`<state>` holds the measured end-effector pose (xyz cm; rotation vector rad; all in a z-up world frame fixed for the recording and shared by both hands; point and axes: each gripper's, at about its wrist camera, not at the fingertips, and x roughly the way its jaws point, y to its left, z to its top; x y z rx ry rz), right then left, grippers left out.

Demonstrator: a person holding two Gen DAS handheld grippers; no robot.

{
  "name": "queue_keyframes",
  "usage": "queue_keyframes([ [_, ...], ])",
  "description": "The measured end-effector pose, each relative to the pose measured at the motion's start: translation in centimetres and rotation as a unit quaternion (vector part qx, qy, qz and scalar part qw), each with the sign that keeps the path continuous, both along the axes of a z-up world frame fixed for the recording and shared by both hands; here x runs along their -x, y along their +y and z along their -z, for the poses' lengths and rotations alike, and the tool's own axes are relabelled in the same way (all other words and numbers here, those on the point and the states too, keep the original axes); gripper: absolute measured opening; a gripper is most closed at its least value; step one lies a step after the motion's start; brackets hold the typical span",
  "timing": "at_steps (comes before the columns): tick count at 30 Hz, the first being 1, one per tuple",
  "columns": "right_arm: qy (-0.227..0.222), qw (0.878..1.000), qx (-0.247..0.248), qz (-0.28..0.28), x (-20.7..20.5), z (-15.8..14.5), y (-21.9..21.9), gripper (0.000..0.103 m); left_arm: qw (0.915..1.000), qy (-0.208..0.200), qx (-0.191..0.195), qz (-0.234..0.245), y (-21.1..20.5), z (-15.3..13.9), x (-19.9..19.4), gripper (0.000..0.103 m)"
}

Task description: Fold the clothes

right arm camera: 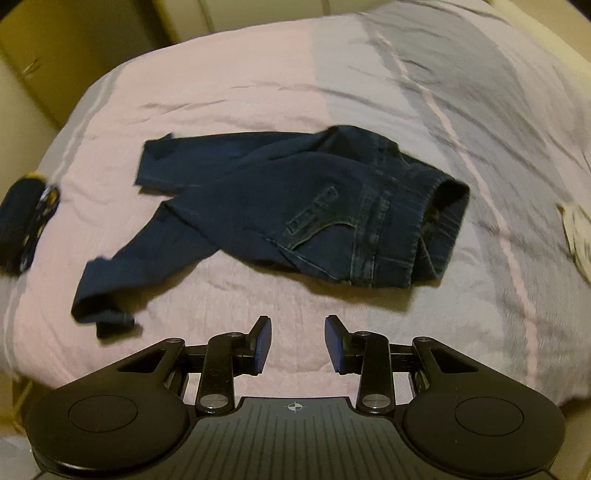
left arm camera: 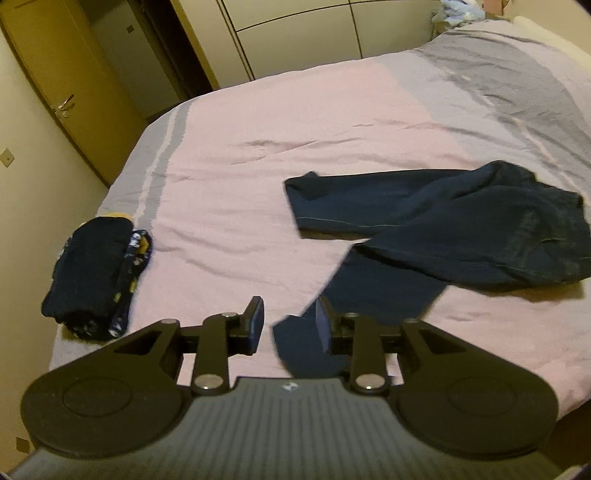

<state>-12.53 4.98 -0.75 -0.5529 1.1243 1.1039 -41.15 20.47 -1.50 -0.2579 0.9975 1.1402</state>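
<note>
Dark blue jeans [left arm camera: 461,229] lie crumpled on the pink and grey bed cover [left arm camera: 295,122], waistband to the right and the two legs spread toward the left. One leg [left arm camera: 369,280] runs down to my left gripper [left arm camera: 290,314]; its hem lies on the cover between and under the spread pads, close to the right pad, and nothing presses on it. In the right wrist view the same jeans [right arm camera: 295,199] lie just beyond my right gripper [right arm camera: 297,332], which is open over bare cover [right arm camera: 258,74] with nothing between its fingers. That leg's hem [right arm camera: 99,306] rests flat at the lower left.
A folded pile of dark clothes [left arm camera: 96,273] sits near the bed's left edge, also in the right wrist view as the pile [right arm camera: 22,229]. A pale cloth [right arm camera: 576,236] lies at the right. Beyond the bed stand a door [left arm camera: 55,74] and wardrobe fronts [left arm camera: 295,29].
</note>
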Motion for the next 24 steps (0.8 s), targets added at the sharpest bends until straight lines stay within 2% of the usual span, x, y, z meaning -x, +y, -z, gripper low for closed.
queue_keyframes([
  [7, 0.001, 0.996, 0.034, 0.084, 0.2, 1.6, 1.0, 0.037, 0.9992, 0.009, 0.035, 0.016, 4.0, 2.8, 2.8, 0.031],
  [9, 0.011, 0.993, 0.038, 0.108, 0.1, 2.2, 1.0, 0.039, 0.9986, 0.009, 0.049, 0.017, 5.0, 3.9, 3.5, 0.032],
  [11, 0.037, 0.988, 0.036, 0.145, -0.3, 3.0, 0.6, 0.052, 0.9978, 0.008, 0.065, 0.01, 6.3, 4.7, 4.4, 0.032],
  [17, 0.098, 0.966, 0.022, 0.24, -2.1, 4.6, -1.1, 0.056, 0.9923, -0.023, 0.119, -0.025, 9.4, 6.6, 6.8, 0.032],
  [19, 0.118, 0.954, 0.011, 0.274, -3.2, 5.4, -1.9, 0.056, 0.9912, -0.021, 0.127, -0.032, 10.0, 7.2, 6.8, 0.032],
  [21, 0.155, 0.934, -0.013, 0.32, -4.7, 6.5, -2.9, 0.056, 0.9903, -0.021, 0.133, -0.035, 10.3, 7.6, 6.6, 0.032],
  [23, 0.199, 0.905, -0.042, 0.372, -6.2, 7.8, -4.2, 0.056, 0.9888, -0.027, 0.142, -0.038, 10.3, 8.0, 6.0, 0.032],
  [24, 0.227, 0.885, -0.062, 0.403, -7.0, 8.7, -5.0, 0.056, 0.988, -0.03, 0.146, -0.04, 10.3, 8.1, 5.8, 0.032],
])
